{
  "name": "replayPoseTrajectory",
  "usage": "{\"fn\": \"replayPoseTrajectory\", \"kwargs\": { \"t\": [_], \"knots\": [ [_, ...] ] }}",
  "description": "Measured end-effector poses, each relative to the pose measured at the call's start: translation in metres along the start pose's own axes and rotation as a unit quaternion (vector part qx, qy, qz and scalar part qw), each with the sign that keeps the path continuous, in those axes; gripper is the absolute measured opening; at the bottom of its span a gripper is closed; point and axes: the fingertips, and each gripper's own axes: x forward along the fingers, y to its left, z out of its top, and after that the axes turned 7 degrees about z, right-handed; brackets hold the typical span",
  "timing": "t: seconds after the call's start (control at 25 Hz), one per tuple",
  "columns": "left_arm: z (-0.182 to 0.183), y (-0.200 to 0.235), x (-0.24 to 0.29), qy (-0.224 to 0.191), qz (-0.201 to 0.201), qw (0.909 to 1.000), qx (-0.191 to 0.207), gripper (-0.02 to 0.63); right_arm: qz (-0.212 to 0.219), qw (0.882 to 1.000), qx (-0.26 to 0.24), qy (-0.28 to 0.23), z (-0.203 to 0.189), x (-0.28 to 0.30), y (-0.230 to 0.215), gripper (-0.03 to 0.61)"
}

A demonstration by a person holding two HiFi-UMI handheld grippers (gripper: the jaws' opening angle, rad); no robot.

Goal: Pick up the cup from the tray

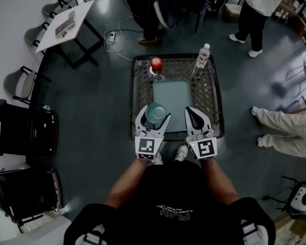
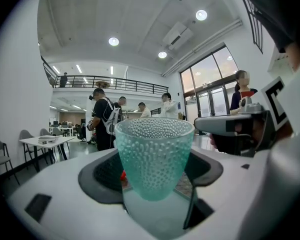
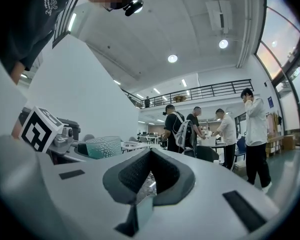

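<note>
A teal dimpled glass cup (image 1: 155,112) stands upright between the jaws of my left gripper (image 1: 155,117), which is shut on it. It is over the near end of the pale teal tray (image 1: 173,92). In the left gripper view the cup (image 2: 154,154) fills the gap between the dark pads, and the tray (image 2: 155,219) shows below it. My right gripper (image 1: 193,112) sits just to the right over the tray's near right corner, shut with nothing in it. In the right gripper view the jaws (image 3: 150,176) meet, and the cup (image 3: 104,146) shows to the left.
The tray lies on a black mesh table (image 1: 142,93). A red apple (image 1: 156,63) and a clear water bottle (image 1: 202,56) stand at its far edge. Several people stand around; a seated person's legs (image 1: 280,129) are at right. A white table (image 1: 69,24) and chairs are at left.
</note>
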Motion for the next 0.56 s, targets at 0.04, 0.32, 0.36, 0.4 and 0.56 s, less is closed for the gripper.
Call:
{"fn": "replayPoseTrajectory", "kwargs": {
  "t": [0.04, 0.32, 0.36, 0.4, 0.56],
  "knots": [
    [-0.0005, 0.0002, -0.0010, 0.000, -0.001, 1.0000, 0.000, 0.370, -0.001, 1.000, 0.001, -0.004, 0.0002, -0.0003, 0.0010, 0.008],
    [-0.0036, -0.0009, -0.0013, 0.001, -0.008, 1.0000, 0.003, 0.370, -0.006, 1.000, -0.005, 0.018, -0.0039, -0.0022, 0.0019, 0.008],
    [-0.0040, -0.0013, -0.0006, 0.002, -0.008, 1.0000, 0.002, 0.370, -0.006, 1.000, -0.006, 0.016, -0.0032, -0.0018, 0.0014, 0.008],
    [-0.0046, -0.0017, 0.0000, 0.002, -0.009, 1.0000, 0.001, 0.370, -0.007, 1.000, -0.007, 0.015, -0.0036, -0.0018, 0.0005, 0.008],
    [-0.0059, -0.0027, 0.0024, 0.004, -0.011, 0.9999, 0.003, 0.370, -0.013, 1.000, -0.008, 0.025, -0.0072, -0.0016, -0.0041, 0.008]
  ]
}}
